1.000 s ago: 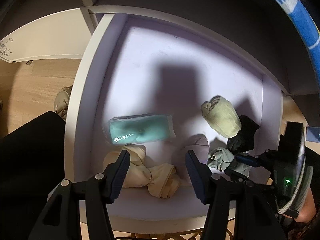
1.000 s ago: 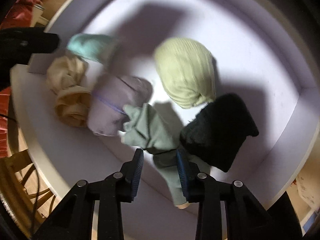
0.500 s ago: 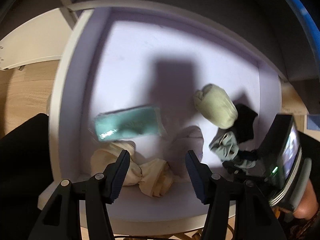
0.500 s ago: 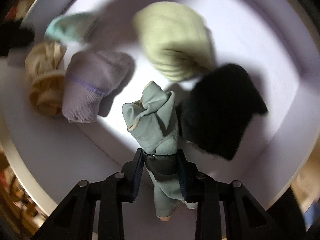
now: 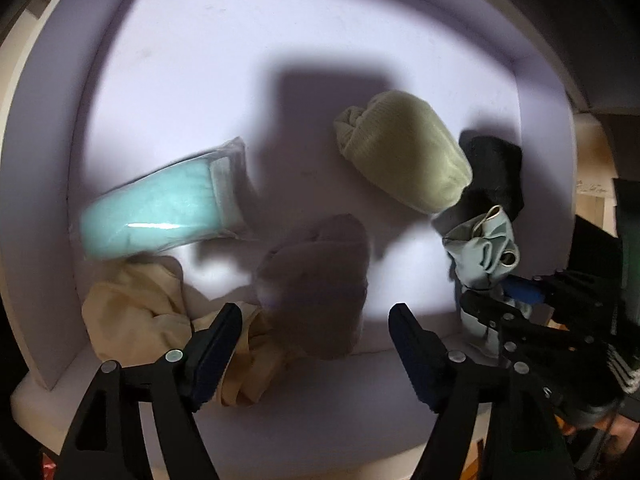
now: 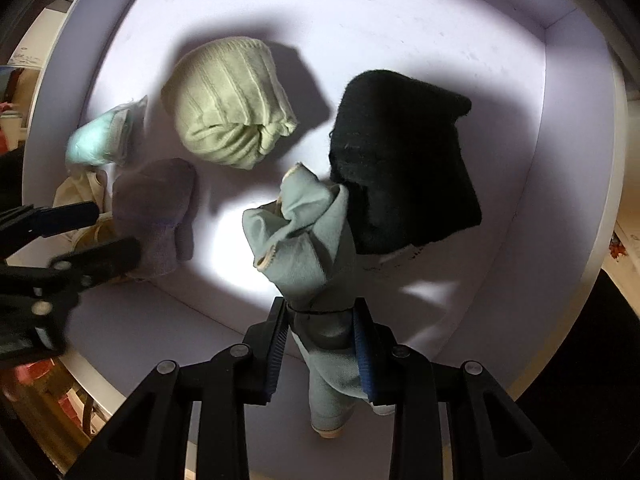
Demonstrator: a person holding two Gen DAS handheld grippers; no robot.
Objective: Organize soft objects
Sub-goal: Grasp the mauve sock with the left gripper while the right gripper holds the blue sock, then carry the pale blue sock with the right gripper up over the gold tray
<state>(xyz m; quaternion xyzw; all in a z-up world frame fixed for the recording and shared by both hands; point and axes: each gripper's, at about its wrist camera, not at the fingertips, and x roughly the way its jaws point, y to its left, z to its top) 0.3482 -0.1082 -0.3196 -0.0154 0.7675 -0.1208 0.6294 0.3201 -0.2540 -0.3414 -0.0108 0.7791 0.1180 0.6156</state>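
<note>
while my right gripper [image 6: 320, 340] pinches the grey-green sock [image 6: 304, 232] mid-length above the drawer [image 6: 400, 8], it droops, light & limp. left gripper [image 5: 316, 320] jaws opening, nothing btwn yet, over the lilac sock [image 5: 320, 280]; i'd grab its bunched middle.

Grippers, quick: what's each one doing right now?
Left gripper: jaws opening, nothing gripped, above the lavender sock.
Right gripper: shut on the grey-blue sock.
</note>
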